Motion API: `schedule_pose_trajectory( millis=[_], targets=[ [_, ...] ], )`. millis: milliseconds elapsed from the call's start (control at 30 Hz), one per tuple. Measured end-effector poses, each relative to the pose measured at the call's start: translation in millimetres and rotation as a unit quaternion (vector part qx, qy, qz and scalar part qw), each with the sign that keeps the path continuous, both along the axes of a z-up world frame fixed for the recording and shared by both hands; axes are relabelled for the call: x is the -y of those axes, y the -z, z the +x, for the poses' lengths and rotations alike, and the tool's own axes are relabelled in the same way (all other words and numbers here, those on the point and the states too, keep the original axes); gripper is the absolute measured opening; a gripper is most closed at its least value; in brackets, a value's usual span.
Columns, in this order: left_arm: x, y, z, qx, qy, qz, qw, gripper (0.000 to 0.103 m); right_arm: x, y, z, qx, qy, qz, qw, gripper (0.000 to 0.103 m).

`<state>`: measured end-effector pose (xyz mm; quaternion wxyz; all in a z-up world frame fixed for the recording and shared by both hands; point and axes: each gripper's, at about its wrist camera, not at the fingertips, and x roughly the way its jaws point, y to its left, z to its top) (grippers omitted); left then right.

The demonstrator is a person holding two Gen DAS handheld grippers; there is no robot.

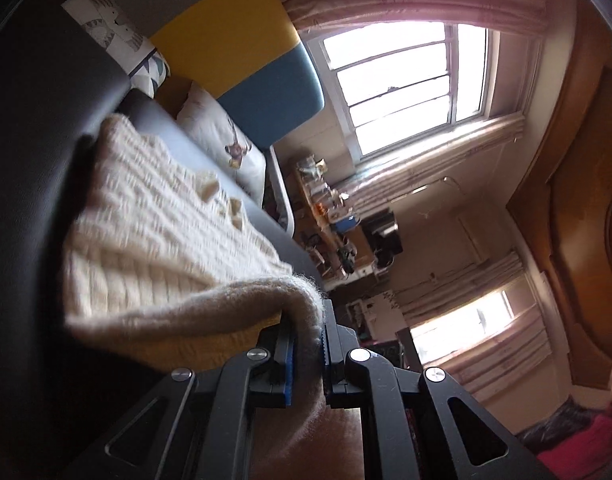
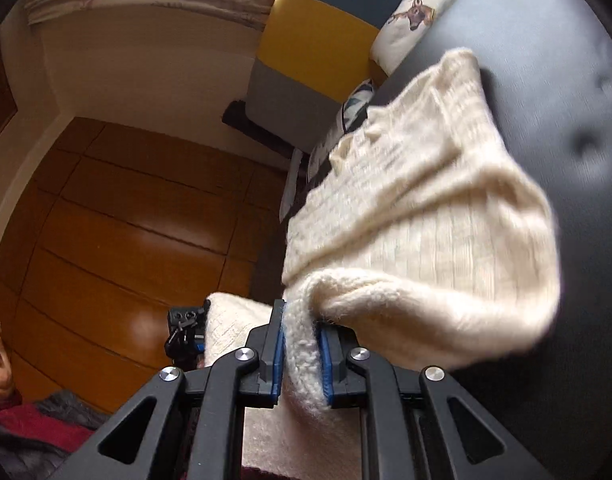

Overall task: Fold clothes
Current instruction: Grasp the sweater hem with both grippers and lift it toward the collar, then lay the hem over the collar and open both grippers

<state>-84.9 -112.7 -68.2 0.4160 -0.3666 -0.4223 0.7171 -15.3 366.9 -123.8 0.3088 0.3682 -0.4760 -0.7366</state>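
From the left wrist camera, the left gripper (image 1: 306,354), a black two-finger tool with blue pads, is clamped on a thick fold of a cream cable-knit woollen sweater (image 1: 158,232). The rest of the garment spreads away across a dark grey padded bed surface (image 1: 38,128), blurred in places. Beyond it lies a white pillow with a small deer print (image 1: 226,148), then a headboard of yellow and blue padded panels (image 1: 242,48), and a bright barred window (image 1: 406,80) with pale curtains. From the right wrist camera, the right gripper (image 2: 302,350), of the same black and blue make, pinches another bunched edge of the sweater (image 2: 418,216) between its pads, the knit bulging out to the right over the dark bed surface (image 2: 554,92). The other gripper (image 2: 186,334) shows just left, against the cloth. A wooden panelled wardrobe (image 2: 126,232) fills the left side, and a person in a red top (image 2: 22,428) sits at the lower corner.
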Motion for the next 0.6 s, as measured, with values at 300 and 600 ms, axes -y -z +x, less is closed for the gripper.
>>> schedule_pose_trajectory(
  millis=[300, 600],
  targets=[
    [-15, 89, -133, 0.169, -0.077, -0.098, 0.9776, 0.010, -34, 61, -104, 0.109, 0.078, 0.034, 0.990, 0.010],
    [-16, 82, -81, 0.136, -0.044, -0.158, 0.9771, 0.010, -31, 62, -62, 0.099, 0.030, 0.048, 0.993, 0.009]
  ],
)
